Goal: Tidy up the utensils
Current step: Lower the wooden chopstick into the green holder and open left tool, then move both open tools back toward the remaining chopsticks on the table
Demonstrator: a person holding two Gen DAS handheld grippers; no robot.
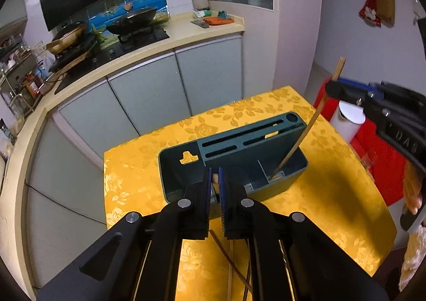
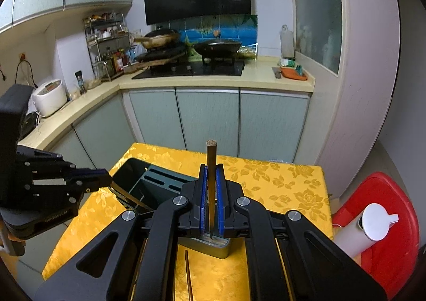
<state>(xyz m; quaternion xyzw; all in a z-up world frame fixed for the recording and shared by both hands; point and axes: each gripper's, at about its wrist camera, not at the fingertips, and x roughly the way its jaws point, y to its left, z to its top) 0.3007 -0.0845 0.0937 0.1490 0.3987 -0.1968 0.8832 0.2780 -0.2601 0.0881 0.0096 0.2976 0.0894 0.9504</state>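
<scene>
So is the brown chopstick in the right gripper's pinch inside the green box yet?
In. The brown chopstick leans with its tip down inside the green box.

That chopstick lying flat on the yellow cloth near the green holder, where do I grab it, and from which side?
Grip the loose chopstick on its bare shaft from straight above, fingers set across its thin width. It lies flat on the tablecloth, so a side approach would likely just push it along.

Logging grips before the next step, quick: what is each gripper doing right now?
Left gripper: nearly closed on a chopstick, over the holder.
Right gripper: shut on a chopstick, its tip down in the holder.
</scene>
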